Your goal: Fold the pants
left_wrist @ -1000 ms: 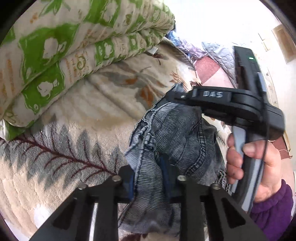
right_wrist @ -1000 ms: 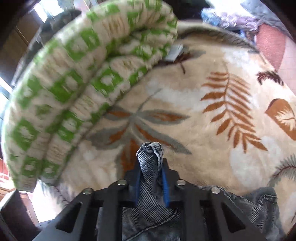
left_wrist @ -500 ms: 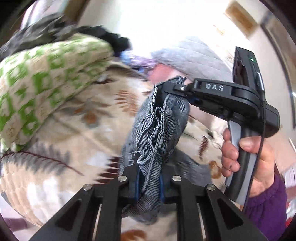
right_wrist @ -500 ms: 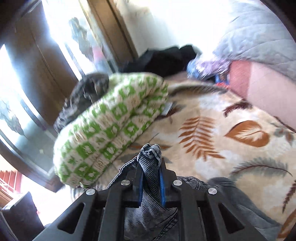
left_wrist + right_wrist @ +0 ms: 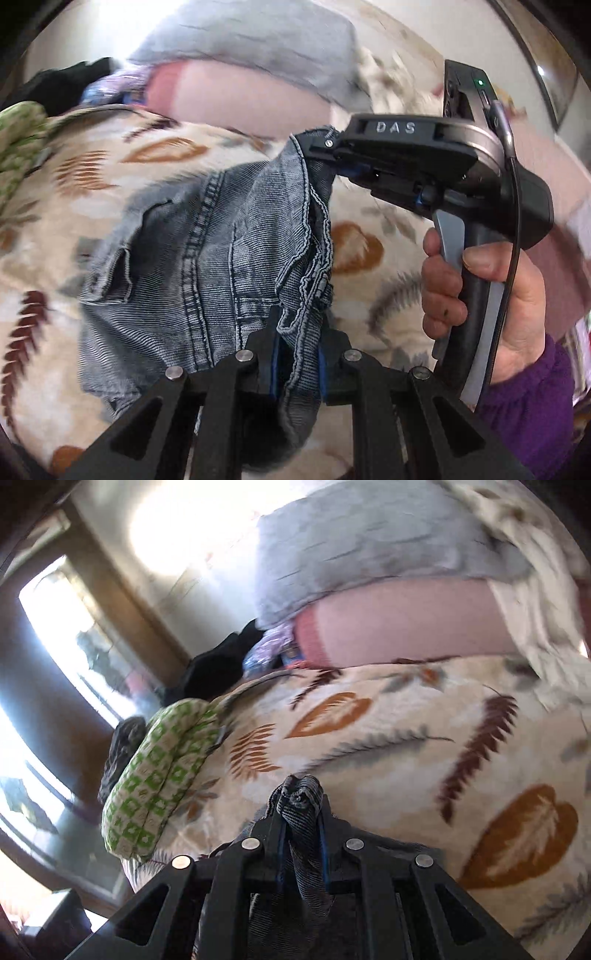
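Denim pants (image 5: 207, 251) hang bunched at frame centre, clamped by left gripper (image 5: 299, 354) and right gripper (image 5: 325, 155); no finished fold shows.

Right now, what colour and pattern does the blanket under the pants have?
Cream blanket with brown, rust and grey leaf and fern prints; the right wrist view shows it best.

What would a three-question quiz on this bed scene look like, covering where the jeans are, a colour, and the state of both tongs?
1. The jeans hang:
A. between both tongs
B. flat on the floor
C. on a hanger

2. The sleeve is:
A. yellow
B. purple
C. white

3. The left tongs and right tongs are:
A. wide open
B. empty
C. shut on denim

Answers: A, each pair of tongs pinches an edge; B, the cuff by the hand is purple; C, cloth is bunched between both pairs of pads.
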